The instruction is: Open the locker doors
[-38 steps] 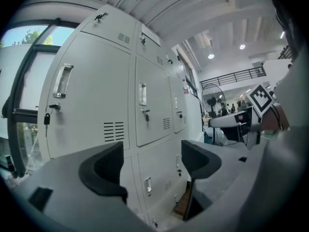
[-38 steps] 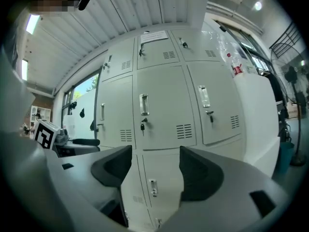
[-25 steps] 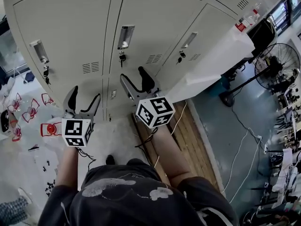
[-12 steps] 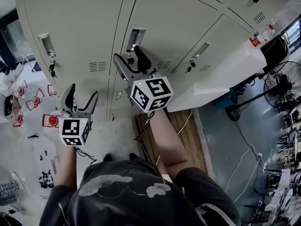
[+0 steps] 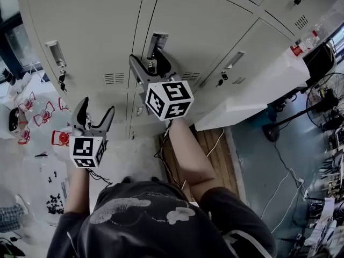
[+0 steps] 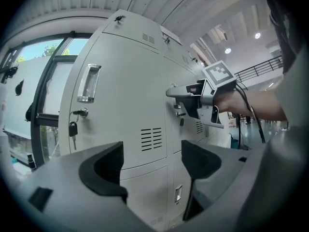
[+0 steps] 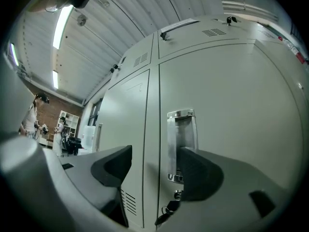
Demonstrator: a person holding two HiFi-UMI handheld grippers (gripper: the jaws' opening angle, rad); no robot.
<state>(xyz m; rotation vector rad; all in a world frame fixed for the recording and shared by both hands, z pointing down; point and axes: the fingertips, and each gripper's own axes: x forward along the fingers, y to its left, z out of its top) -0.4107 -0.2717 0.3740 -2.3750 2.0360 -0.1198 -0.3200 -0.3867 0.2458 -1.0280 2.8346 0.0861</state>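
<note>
A row of pale grey locker doors faces me, all closed. The middle door (image 5: 193, 26) has a chrome recessed handle (image 5: 156, 43) (image 7: 180, 141) with a keyed lock (image 5: 152, 65) under it. My right gripper (image 5: 147, 59) (image 7: 154, 166) is open just in front of that handle, and its right pad (image 7: 198, 173) overlaps the handle's lower end. It holds nothing. My left gripper (image 5: 97, 108) (image 6: 152, 161) hangs open and empty, lower and well short of the left door (image 5: 86, 31). That door's handle (image 5: 55, 51) (image 6: 88, 83) has a key (image 6: 73, 127) hanging below it.
A third door with its own handle (image 5: 234, 59) stands to the right. Beyond it are a white counter (image 5: 252, 85) and a floor fan (image 5: 330, 98). A wooden pallet (image 5: 215, 144) lies at the lockers' foot. Red parts (image 5: 40, 114) are scattered on the floor at left.
My right gripper has risen and moved forward to the middle door's handle. The left gripper has stayed low and open, nearly in the same place.
</note>
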